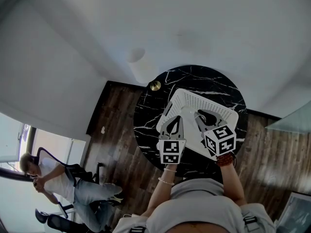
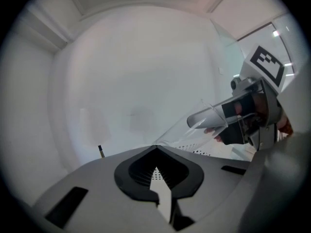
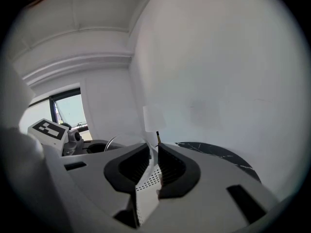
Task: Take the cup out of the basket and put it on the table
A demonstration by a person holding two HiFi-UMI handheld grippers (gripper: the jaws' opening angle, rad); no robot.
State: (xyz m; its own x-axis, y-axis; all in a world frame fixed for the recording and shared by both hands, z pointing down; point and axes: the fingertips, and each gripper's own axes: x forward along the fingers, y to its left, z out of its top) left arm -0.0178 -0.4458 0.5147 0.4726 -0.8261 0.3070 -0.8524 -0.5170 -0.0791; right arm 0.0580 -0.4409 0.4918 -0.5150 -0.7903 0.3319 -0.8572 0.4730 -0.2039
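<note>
A white perforated basket [image 1: 194, 101] sits on the round black marble table [image 1: 148, 113]. Both grippers hover over its near side. My right gripper [image 1: 200, 114] is shut on the wall of a clear cup [image 2: 187, 130]. In the left gripper view the cup hangs tilted above the basket [image 2: 204, 153], one grey finger [image 2: 206, 118] inside it. In the right gripper view the cup's rim [image 3: 116, 141] curves off to the left of the jaws [image 3: 153, 152]. My left gripper [image 1: 175, 118] is beside it, jaws [image 2: 155, 149] shut and holding nothing.
A lamp with a gold base [image 1: 155, 85] and a white shade [image 1: 137, 57] stands at the table's far left edge. White walls rise close behind the table. A seated person [image 1: 53, 178] is on the wood floor at the lower left.
</note>
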